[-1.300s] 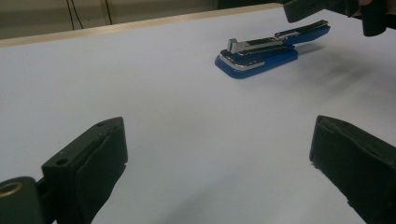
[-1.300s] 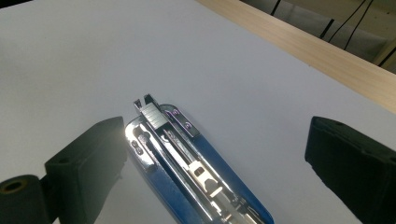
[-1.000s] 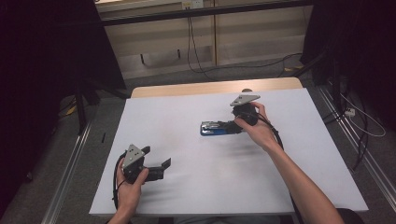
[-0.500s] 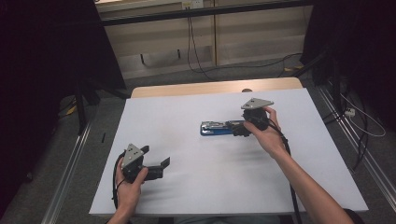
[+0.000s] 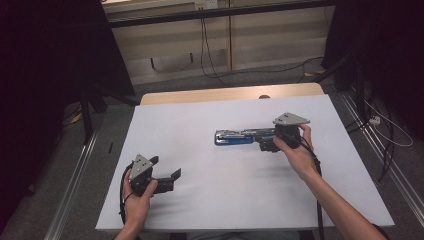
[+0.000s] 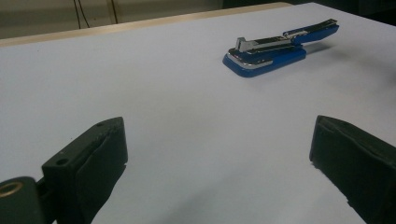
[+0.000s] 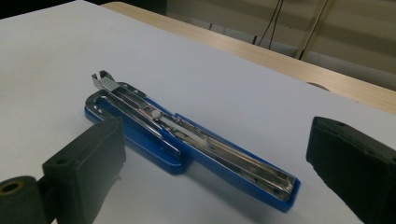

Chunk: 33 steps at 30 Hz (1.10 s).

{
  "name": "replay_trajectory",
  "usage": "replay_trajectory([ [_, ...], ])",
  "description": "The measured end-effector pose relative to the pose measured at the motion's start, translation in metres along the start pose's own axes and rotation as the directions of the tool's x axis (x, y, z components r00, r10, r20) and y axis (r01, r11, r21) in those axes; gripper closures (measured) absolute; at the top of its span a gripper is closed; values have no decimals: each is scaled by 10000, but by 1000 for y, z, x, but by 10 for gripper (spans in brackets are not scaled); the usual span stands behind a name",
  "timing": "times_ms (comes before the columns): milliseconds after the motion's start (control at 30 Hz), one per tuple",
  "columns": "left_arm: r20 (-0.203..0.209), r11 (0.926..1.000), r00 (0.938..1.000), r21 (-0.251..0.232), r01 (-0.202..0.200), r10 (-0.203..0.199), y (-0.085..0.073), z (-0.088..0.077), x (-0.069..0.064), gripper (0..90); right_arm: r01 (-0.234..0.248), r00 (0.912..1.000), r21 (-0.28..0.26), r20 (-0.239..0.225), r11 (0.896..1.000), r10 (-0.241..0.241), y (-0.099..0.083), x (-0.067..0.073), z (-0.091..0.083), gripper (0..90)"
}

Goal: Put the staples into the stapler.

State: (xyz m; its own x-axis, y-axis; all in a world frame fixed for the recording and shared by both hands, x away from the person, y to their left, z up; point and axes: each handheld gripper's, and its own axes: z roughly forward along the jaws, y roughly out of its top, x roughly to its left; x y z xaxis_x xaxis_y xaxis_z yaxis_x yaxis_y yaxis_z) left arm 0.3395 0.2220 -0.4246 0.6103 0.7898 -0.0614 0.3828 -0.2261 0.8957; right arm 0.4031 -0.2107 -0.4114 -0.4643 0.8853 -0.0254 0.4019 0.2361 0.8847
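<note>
Both grippers have their fingers apart: the right gripper (image 5: 272, 145) straddles the opened blue stapler (image 5: 240, 136) at centre-right of the table (image 5: 200, 210), seemingly positioned for grasping, while the left gripper (image 5: 170, 178) idles lower left.

The stapler (image 7: 187, 140) has a glossy blue plastic body and shiny chrome metal rails. The table (image 5: 210, 200) is covered in smooth matt white, with bare pale wood (image 5: 225, 95) at its far edge. The gripper pads (image 6: 100, 158) look like matt black rubber.

Right claw (image 5: 267, 145) at blue stapler (image 5: 240, 136) — table (image 5: 210, 200)
</note>
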Motion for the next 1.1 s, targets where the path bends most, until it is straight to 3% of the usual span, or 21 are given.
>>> replay_trajectory([
  [367, -64, 10000, 10000, 52, -9, 9, -2, 0, 0, 47, -529, 9982, -353, 273, 9980, 538, -19, -12, -25, 27],
  [700, -122, 9998, 9999, -188, 96, -98, 0, -2, 1, 47, -760, 9949, -662, 613, 9949, 800, -35, -16, -49, 22],
  [900, -99, 9988, 9999, -482, -100, 96, 3, -7, -4, 47, -963, 9924, -727, 699, 9927, 1014, -48, -15, -64, 22],
  [1100, -81, 9988, 9999, -459, -140, 137, 2, -8, -4, 47, -1076, 9904, -772, 792, 9912, 1136, -55, -16, -78, 20],
])
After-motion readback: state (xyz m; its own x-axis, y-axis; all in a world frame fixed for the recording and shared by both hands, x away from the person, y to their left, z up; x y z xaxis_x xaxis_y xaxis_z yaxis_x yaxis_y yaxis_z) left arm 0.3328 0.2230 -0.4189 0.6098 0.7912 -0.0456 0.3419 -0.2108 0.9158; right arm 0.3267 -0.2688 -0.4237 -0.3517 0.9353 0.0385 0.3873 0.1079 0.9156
